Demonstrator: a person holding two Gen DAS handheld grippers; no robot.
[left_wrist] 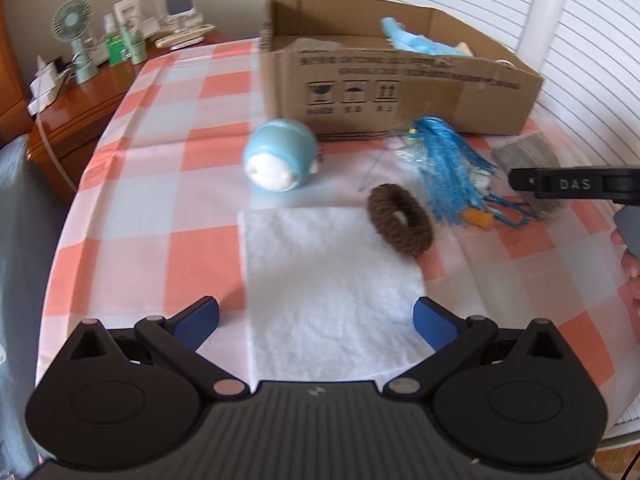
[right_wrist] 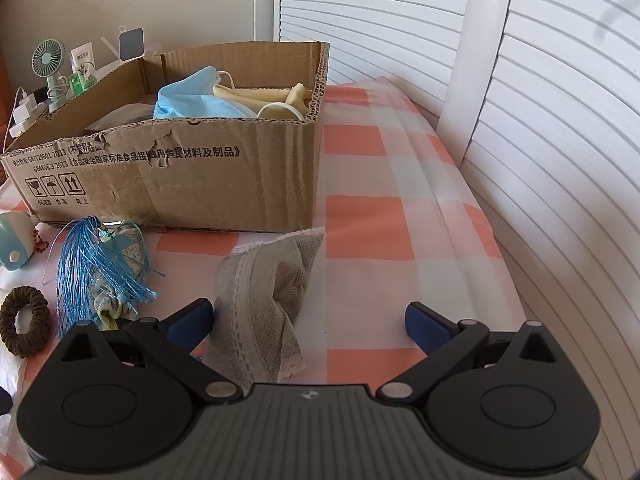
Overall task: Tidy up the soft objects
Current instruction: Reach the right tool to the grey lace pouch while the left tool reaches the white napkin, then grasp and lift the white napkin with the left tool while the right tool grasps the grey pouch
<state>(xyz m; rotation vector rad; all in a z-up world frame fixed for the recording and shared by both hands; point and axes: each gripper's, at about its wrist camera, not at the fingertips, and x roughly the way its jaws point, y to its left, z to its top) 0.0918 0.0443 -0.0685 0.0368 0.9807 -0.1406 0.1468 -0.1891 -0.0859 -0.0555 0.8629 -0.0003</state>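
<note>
Right tongs (right_wrist: pixel 310 320) nearest grey pouch (right_wrist: pixel 266 304).
Both tongs wide open, empty; pouch lies lengthwise by its left finger; box (right_wrist: pixel 180 176) beyond.

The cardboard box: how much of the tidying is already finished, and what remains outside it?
Done: the cardboard box already holds a blue face mask and cream pieces. In hand: nothing; both grippers are open, the right gripper beside the grey pouch. Left on the cloth: white towel, brown hair tie, blue tassel, round blue toy.
</note>
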